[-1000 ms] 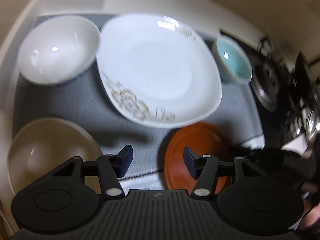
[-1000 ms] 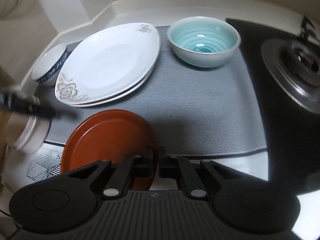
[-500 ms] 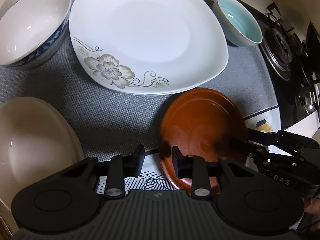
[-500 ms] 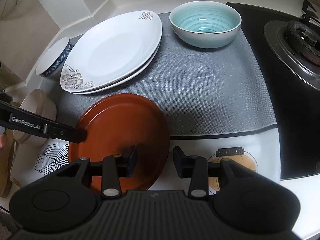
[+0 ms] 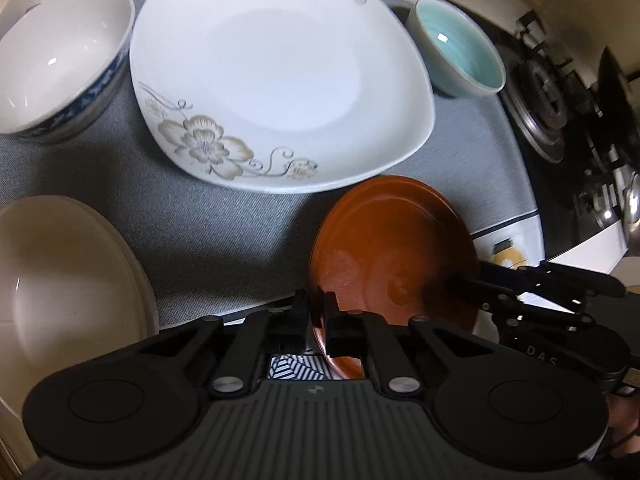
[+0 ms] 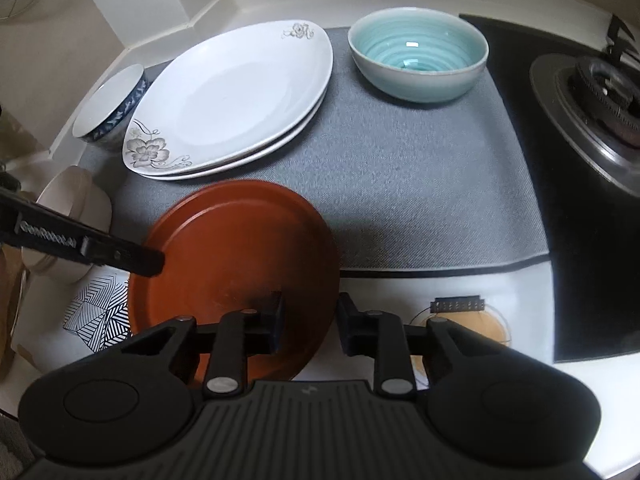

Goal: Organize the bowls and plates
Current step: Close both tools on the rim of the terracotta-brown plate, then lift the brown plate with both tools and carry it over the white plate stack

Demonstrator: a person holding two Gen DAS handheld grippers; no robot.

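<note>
A round brown plate (image 5: 392, 248) lies at the front edge of the grey mat (image 5: 220, 240). My left gripper (image 5: 316, 314) is shut on its near left rim. The same plate (image 6: 236, 248) fills the lower left of the right wrist view, with one of the left gripper's fingers (image 6: 148, 258) on its left edge. My right gripper (image 6: 310, 320) straddles the plate's right rim. Its jaws are closing, and the pads stand apart from the rim. Two stacked white flower plates (image 6: 232, 96) lie behind the brown plate.
A blue-patterned bowl (image 5: 56, 60) sits at the far left and a teal bowl (image 6: 418, 60) at the back right. Near the left edge is a cream bowl (image 5: 60, 280). A gas burner (image 6: 592, 100) is on the right. A striped coaster (image 6: 96, 316) lies under the plate's front.
The left gripper came down and closed on the brown plate's rim. The right gripper let go of that rim, opened wide, then narrowed a little.
</note>
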